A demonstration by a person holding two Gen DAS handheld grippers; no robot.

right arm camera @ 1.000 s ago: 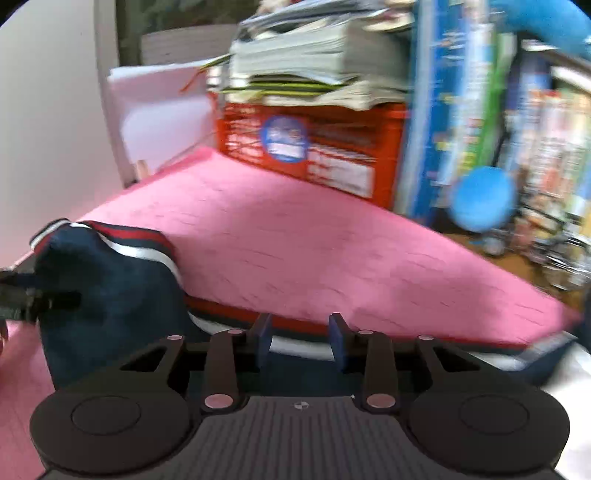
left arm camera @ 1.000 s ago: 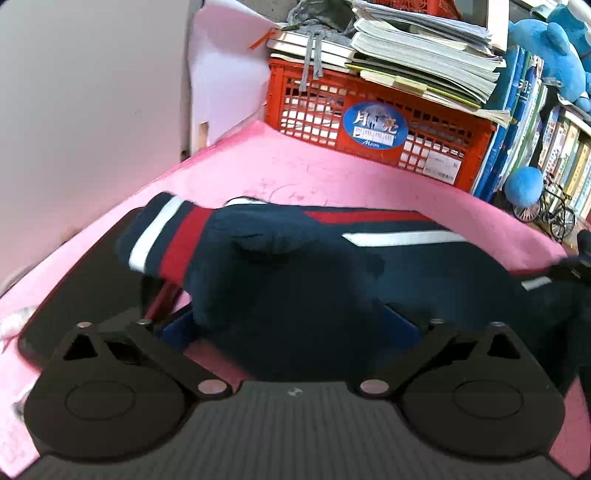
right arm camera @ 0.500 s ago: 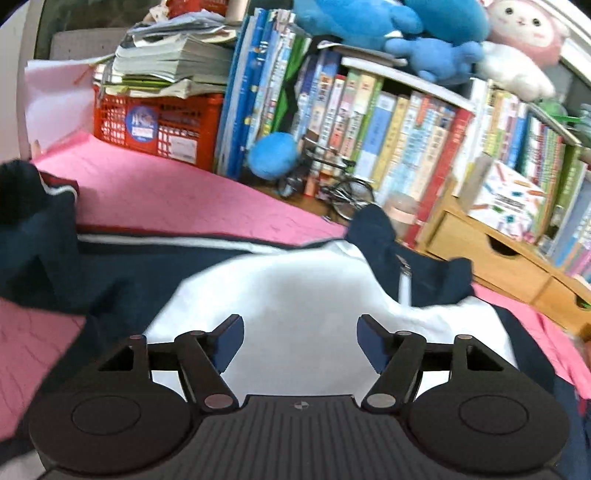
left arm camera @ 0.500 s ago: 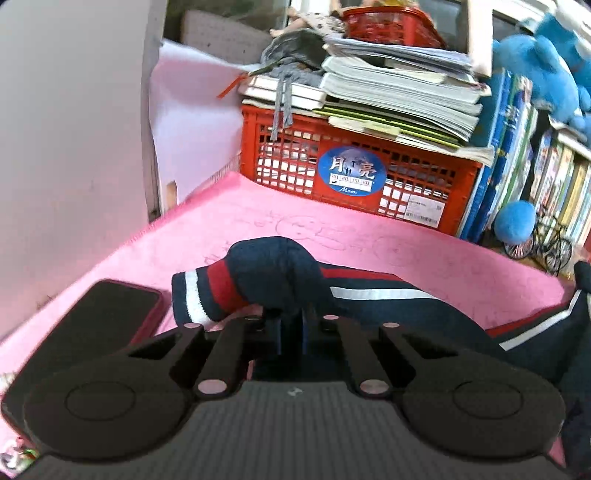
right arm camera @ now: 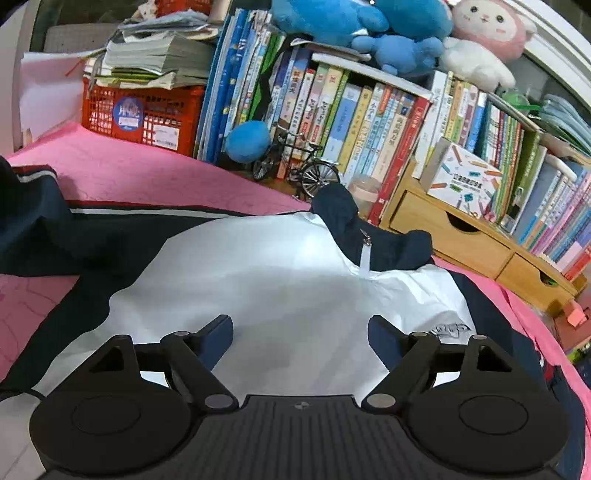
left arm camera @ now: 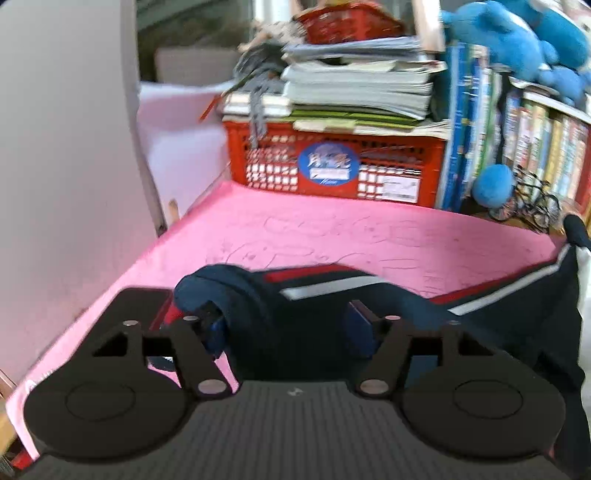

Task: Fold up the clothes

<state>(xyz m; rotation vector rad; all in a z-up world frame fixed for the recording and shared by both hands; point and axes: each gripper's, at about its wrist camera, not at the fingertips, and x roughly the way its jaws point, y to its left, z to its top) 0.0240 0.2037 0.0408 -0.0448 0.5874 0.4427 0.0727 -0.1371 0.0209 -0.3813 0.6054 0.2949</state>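
A navy jacket [right arm camera: 258, 266] with a white front panel and red and white stripes along its sleeve [left arm camera: 332, 291] lies on a bright pink cloth [left arm camera: 332, 236]. The collar is navy, with a pale zip pull. Both grippers have black bodies with dark blue finger pads. Behind stands a red plastic crate [left arm camera: 332, 166] bearing a round blue sticker, a row of multicoloured book spines [right arm camera: 369, 110], blue plush toys [right arm camera: 351, 22], a pink and white plush [right arm camera: 487, 37], a black model bicycle [right arm camera: 299, 166], and light wooden drawers [right arm camera: 461, 240].

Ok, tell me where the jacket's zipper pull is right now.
In the right wrist view the zipper pull hangs just right of centre, below the navy collar, at the top of the white chest panel, in front of the wooden drawer unit.
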